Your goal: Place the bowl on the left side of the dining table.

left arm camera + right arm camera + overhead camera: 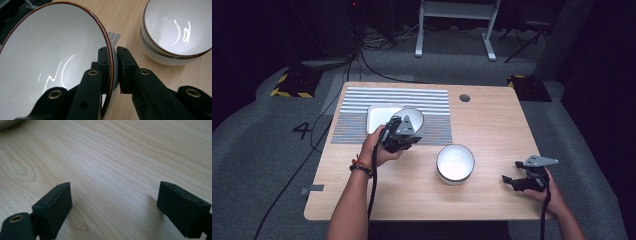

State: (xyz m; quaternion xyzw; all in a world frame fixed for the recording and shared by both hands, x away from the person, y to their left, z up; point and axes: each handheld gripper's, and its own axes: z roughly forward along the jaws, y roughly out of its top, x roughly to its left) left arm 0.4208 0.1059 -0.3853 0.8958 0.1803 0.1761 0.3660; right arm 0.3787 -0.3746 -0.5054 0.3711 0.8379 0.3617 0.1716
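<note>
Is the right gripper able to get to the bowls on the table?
Probably yes. The right gripper is open, and bare table lies between it and the stacked bowls; nothing blocks the way.

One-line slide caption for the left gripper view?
Left hand-held gripper clamps a white bowl's rim; two stacked bowls sit beyond on the table.

Dim lab: floor cables [362,60], hazard-taped weights [292,85], lone table [492,130].
</note>
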